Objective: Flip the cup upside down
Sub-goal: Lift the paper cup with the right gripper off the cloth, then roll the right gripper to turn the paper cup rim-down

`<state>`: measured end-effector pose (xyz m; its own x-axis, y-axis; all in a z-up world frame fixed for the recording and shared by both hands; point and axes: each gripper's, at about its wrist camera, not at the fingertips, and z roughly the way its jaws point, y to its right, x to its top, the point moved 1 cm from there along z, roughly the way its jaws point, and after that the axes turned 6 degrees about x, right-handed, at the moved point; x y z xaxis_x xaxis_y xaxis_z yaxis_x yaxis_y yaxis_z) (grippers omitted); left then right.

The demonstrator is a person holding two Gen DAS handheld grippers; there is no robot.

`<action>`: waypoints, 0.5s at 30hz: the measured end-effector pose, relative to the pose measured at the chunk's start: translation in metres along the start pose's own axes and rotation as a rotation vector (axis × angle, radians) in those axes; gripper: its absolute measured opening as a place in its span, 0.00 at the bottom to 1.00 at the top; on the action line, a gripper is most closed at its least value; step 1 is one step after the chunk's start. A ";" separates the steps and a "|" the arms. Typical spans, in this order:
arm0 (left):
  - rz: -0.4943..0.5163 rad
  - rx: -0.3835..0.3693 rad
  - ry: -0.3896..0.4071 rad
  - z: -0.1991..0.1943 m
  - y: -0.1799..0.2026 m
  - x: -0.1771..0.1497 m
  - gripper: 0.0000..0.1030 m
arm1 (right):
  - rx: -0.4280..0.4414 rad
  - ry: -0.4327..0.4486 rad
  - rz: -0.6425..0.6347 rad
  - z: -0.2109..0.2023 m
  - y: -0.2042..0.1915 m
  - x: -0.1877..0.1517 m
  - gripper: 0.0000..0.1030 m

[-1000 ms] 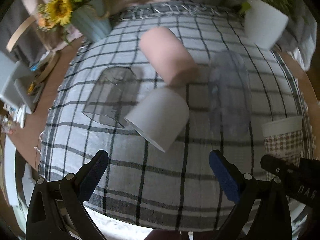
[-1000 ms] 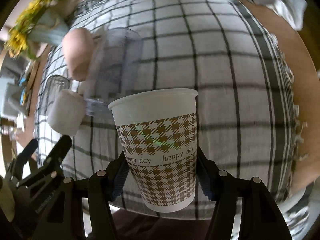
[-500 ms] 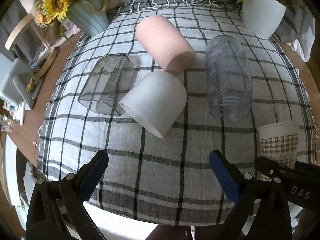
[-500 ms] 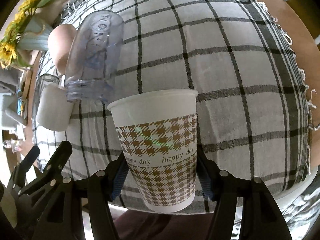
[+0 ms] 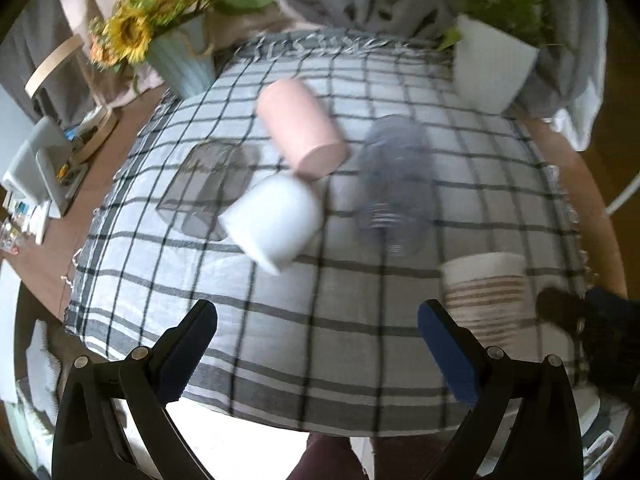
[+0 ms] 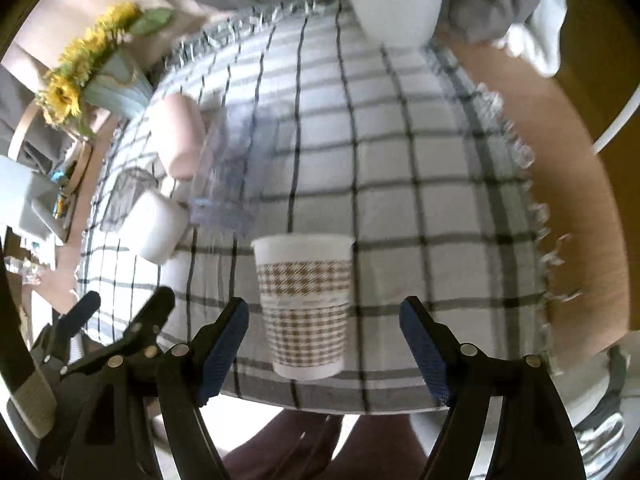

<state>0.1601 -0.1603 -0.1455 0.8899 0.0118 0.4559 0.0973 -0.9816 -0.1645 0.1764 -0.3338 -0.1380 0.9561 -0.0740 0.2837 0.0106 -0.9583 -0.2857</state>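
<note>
A paper cup [image 6: 305, 306] with a brown houndstooth pattern stands upright, mouth up, near the front edge of the checked tablecloth [image 6: 420, 208]. My right gripper [image 6: 324, 344] is open, its blue pads either side of the cup and apart from it. The cup also shows at the right of the left wrist view [image 5: 486, 296]. My left gripper [image 5: 318, 344] is open and empty above the cloth's front edge. It also shows at the lower left of the right wrist view [image 6: 128, 312].
A white cup [image 5: 274, 224], a pink cup [image 5: 302, 128], a dark clear glass [image 5: 208, 188] and a clear bottle [image 5: 394, 184] lie on their sides mid-table. A sunflower vase [image 5: 182, 60] and a white plant pot [image 5: 492, 68] stand at the back.
My right gripper has opened and let go of the paper cup, which now stands on the cloth. The gripper has drawn back. The left gripper has shifted a little.
</note>
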 end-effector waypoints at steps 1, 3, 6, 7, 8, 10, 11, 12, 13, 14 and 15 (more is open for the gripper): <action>0.011 -0.008 0.013 -0.005 0.006 -0.002 0.99 | -0.008 0.025 0.005 -0.005 0.003 0.002 0.75; 0.041 -0.035 0.029 -0.012 0.021 -0.008 0.99 | -0.039 0.055 0.001 -0.017 0.013 0.002 0.75; 0.075 -0.070 0.027 -0.014 0.040 -0.016 0.99 | -0.063 0.059 0.005 -0.020 0.029 0.005 0.75; 0.086 -0.081 0.018 -0.013 0.048 -0.020 0.99 | -0.068 0.055 0.007 -0.018 0.031 0.005 0.75; 0.091 -0.094 0.012 -0.013 0.055 -0.023 0.99 | -0.071 0.048 0.009 -0.017 0.038 0.004 0.75; 0.094 -0.117 -0.004 -0.009 0.065 -0.028 0.99 | -0.077 0.025 0.011 -0.017 0.053 0.002 0.75; 0.092 -0.127 -0.013 -0.007 0.070 -0.030 0.99 | -0.077 0.010 0.018 -0.014 0.061 0.001 0.75; 0.091 -0.129 -0.017 -0.005 0.074 -0.032 0.98 | -0.076 -0.002 0.022 -0.013 0.069 0.000 0.75; 0.086 -0.130 -0.018 -0.003 0.078 -0.034 0.97 | -0.078 -0.012 0.025 -0.010 0.071 -0.002 0.75; 0.082 -0.132 -0.014 -0.003 0.081 -0.036 0.97 | -0.080 -0.024 0.028 -0.007 0.075 -0.002 0.75; 0.079 -0.134 -0.011 -0.002 0.084 -0.038 0.97 | -0.080 -0.034 0.032 -0.006 0.082 -0.003 0.75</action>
<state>0.1335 -0.2438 -0.1753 0.8974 -0.0654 0.4363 -0.0331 -0.9961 -0.0813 0.1729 -0.4137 -0.1570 0.9650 -0.0965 0.2439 -0.0419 -0.9746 -0.2198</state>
